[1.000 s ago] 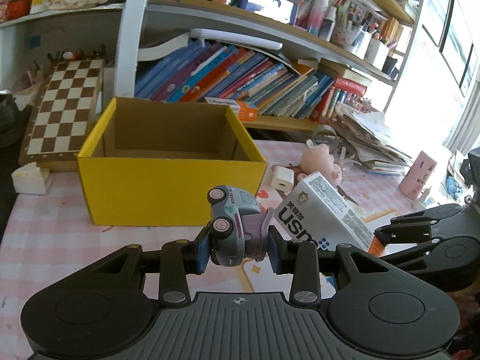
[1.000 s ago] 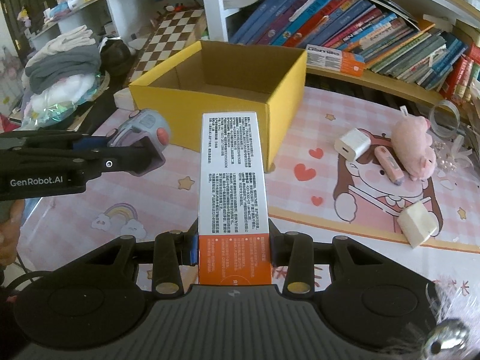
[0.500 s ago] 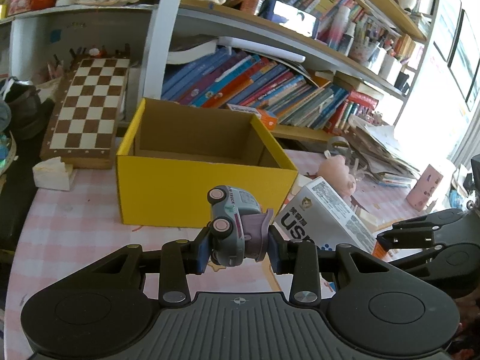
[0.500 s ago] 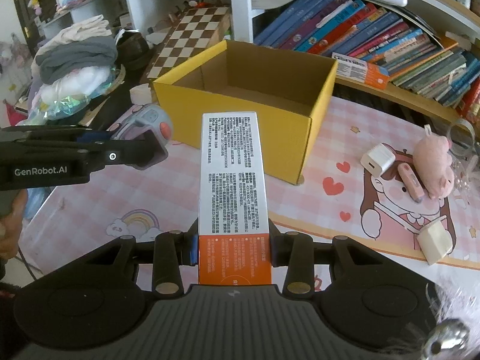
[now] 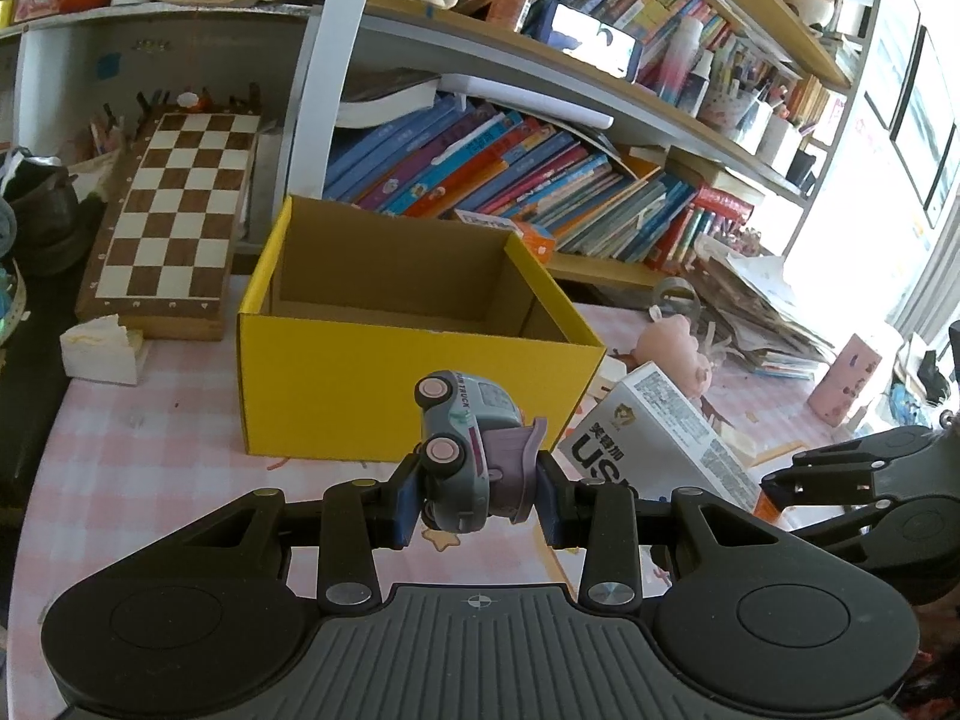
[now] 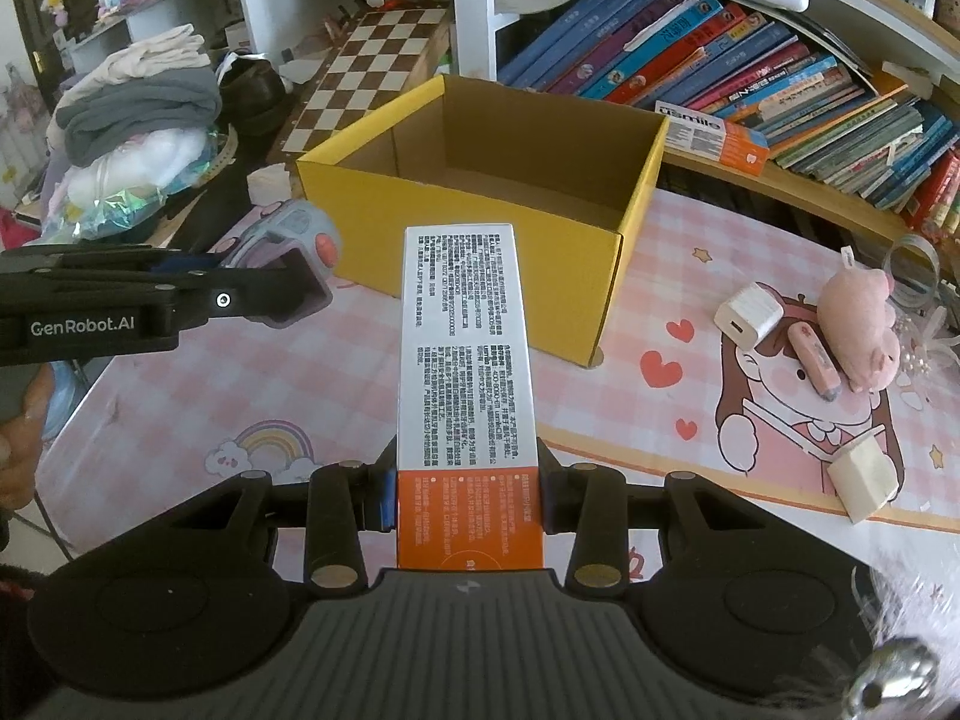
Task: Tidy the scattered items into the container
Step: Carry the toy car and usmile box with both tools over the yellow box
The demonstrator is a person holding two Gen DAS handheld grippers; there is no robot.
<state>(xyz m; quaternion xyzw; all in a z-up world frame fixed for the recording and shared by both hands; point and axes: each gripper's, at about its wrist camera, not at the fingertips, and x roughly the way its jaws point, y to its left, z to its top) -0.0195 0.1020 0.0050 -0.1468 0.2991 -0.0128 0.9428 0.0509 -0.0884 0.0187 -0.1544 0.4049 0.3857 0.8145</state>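
An open yellow cardboard box [image 5: 336, 378] stands on the pink table; it also shows in the right wrist view [image 6: 639, 192] and looks empty. My left gripper [image 5: 477, 504] is shut on a grey-blue toy truck [image 5: 462, 444], held above the table just before the box's front wall. My right gripper [image 6: 468, 507] is shut on a long white and orange carton [image 6: 465, 360], held above the table and pointing at the box. The carton [image 5: 660, 438] and right gripper show at the right of the left wrist view; the truck [image 6: 300, 234] shows at the left of the right wrist view.
On the table right of the box lie a pink plush pig [image 6: 858, 324], a white charger [image 6: 747, 315], a pink stick [image 6: 813, 354] and a cream block [image 6: 864, 480]. A chessboard [image 5: 174, 216] and a bookshelf [image 5: 540, 180] stand behind the box. A white block [image 5: 99, 348] lies left.
Both grippers have risen and drawn nearer the box, each with its item still held. The view into the box has opened up.
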